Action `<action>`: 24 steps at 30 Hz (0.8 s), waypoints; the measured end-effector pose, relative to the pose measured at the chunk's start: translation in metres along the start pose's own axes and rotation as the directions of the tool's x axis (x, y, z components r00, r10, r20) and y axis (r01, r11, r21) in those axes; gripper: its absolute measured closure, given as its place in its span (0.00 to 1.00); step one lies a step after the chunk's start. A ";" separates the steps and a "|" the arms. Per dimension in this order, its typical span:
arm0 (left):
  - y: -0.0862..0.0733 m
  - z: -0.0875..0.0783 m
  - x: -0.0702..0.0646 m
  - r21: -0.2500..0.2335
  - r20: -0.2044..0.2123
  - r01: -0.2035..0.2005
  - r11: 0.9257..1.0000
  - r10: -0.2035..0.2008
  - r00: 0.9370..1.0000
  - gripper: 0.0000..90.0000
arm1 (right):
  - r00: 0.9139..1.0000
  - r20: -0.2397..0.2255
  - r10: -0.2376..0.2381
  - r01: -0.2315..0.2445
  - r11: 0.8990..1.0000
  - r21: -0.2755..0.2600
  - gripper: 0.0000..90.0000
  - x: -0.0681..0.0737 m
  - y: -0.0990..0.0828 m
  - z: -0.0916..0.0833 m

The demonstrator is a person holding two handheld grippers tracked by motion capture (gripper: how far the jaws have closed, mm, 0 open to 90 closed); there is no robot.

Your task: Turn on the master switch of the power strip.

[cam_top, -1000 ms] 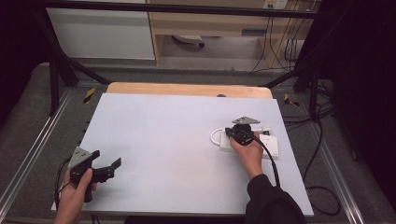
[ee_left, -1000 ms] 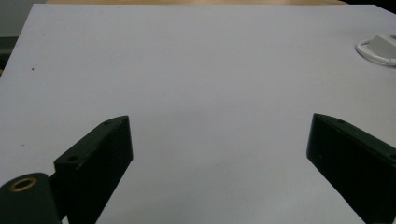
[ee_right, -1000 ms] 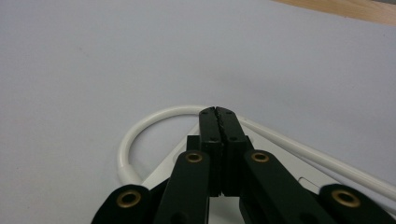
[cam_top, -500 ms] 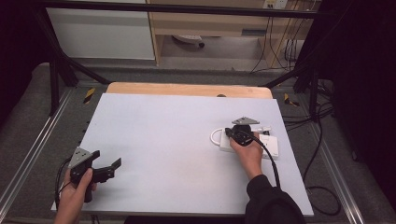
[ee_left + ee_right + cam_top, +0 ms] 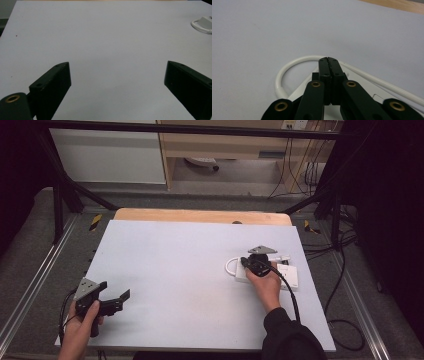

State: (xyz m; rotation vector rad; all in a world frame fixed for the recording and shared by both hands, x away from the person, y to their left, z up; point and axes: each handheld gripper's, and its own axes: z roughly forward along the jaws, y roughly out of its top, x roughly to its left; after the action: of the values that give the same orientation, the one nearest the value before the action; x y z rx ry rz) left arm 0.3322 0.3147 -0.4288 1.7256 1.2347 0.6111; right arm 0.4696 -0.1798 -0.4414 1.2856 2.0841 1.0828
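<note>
Right tongs (image 5: 248, 262) sit w/ jaws pressed together, tips down over the flat white plastic adapter box (image 5: 289, 276) at about 3 o'clock on the pale grey worktop (image 5: 190, 265). In the right gripper view the shut tips (image 5: 328, 60) meet right at the white looped cable (image 5: 287, 68) where it leaves the box; whether a strand is nipped between them or they merely rest on it can't be told, the jaws hide the contact. The loop curls out toward 9 o'clock from the box, in the high view (image 5: 231, 266).

Left tongs (image 5: 120, 299) are spread wide, holding nothing, low at about 7 o'clock, well apart from the box. In the left gripper view both black jaws flank bare worktop, w/ the cable loop (image 5: 200, 25) far off near 2 o'clock.

Step in hand, as I judge it: right hand pinning or gripping the cable at the box, prob. to tidy or pull the lead. Next move calls for a firm hold on the cable, then bringing the left tongs across toward 3 o'clock to steady the box or take the loop, so the box doesn't slide.

Vs. the earlier frames: almost no change. Right tongs stay on the box, same spot. Left tongs have dropped very slightly toward the near edge, jaws spread as before.
</note>
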 end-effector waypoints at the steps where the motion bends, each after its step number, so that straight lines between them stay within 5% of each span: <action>1: 0.000 0.000 0.000 0.000 0.000 0.000 1.000 0.000 1.000 0.08 | 1.000 0.000 -0.003 0.003 1.000 0.000 1.00 0.000 0.000 0.000; 24: 0.000 0.000 0.001 0.002 -0.002 0.001 1.000 -0.001 1.000 0.08 | 1.000 0.000 0.011 -0.011 1.000 0.008 1.00 0.000 0.001 0.000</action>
State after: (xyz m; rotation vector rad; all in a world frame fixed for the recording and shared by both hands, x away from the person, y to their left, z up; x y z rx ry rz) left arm 0.3323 0.3153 -0.4290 1.7257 1.2377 0.6109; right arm 0.4703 -0.1800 -0.4410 1.3019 2.0858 1.0802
